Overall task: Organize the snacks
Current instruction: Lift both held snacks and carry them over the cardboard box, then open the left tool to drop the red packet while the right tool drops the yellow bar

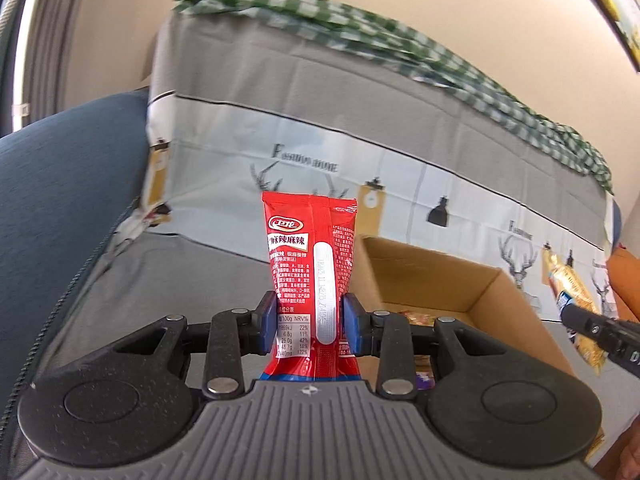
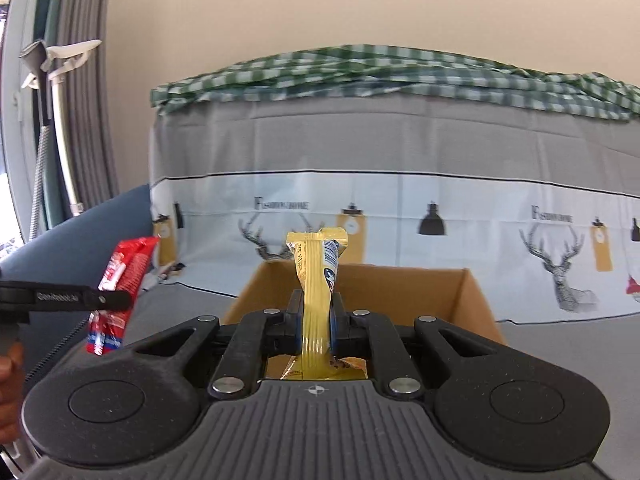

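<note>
A beige wall [image 2: 320, 8] backed a grey deer-print cloth [image 2: 400, 152], a green checked cloth [image 2: 360, 72] on top, grey curtains [image 2: 80, 120] at left.

On the red snack packet [image 1: 310, 276], held upright, "麻辣麻辣" and a nutrition table headed "100g NRV%" are read; its logo is illegible. "Fashion home" is printed on the deer-patterned cloth [image 1: 306, 164]. "GenRobot.AI" is marked on the left gripper [image 2: 60, 297], seen side-on.
</note>
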Demonstrator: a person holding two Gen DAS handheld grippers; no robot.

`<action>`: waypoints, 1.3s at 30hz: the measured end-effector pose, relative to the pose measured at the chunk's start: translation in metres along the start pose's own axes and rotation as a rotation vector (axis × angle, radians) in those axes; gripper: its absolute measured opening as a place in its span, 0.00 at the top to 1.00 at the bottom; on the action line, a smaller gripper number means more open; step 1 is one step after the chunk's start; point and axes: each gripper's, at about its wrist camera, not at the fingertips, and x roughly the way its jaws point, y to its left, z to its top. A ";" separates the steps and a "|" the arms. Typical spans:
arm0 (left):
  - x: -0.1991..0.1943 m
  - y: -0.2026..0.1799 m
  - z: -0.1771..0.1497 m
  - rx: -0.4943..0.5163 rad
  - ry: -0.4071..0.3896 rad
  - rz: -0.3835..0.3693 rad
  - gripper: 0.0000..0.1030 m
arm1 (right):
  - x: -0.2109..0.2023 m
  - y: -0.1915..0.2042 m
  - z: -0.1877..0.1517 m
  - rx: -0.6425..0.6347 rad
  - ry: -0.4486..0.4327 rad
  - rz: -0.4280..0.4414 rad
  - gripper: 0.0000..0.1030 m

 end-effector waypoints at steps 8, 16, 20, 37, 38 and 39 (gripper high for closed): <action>0.010 -0.044 -0.004 0.025 -0.018 -0.095 0.64 | -0.007 -0.034 -0.009 0.015 0.004 -0.071 0.88; 0.025 -0.089 -0.014 0.054 -0.009 -0.180 0.64 | -0.009 -0.052 -0.016 0.014 0.015 -0.109 0.88; 0.032 -0.107 -0.021 0.074 0.002 -0.210 0.64 | -0.008 -0.054 -0.019 0.000 0.022 -0.119 0.88; 0.041 -0.131 -0.027 0.104 0.012 -0.284 0.40 | -0.004 -0.069 -0.030 0.013 0.076 -0.168 0.55; 0.040 -0.129 -0.026 0.102 0.006 -0.281 0.40 | -0.005 -0.071 -0.029 0.025 0.070 -0.171 0.46; 0.038 -0.126 -0.026 0.101 0.002 -0.275 0.40 | -0.006 -0.073 -0.028 0.040 0.063 -0.171 0.42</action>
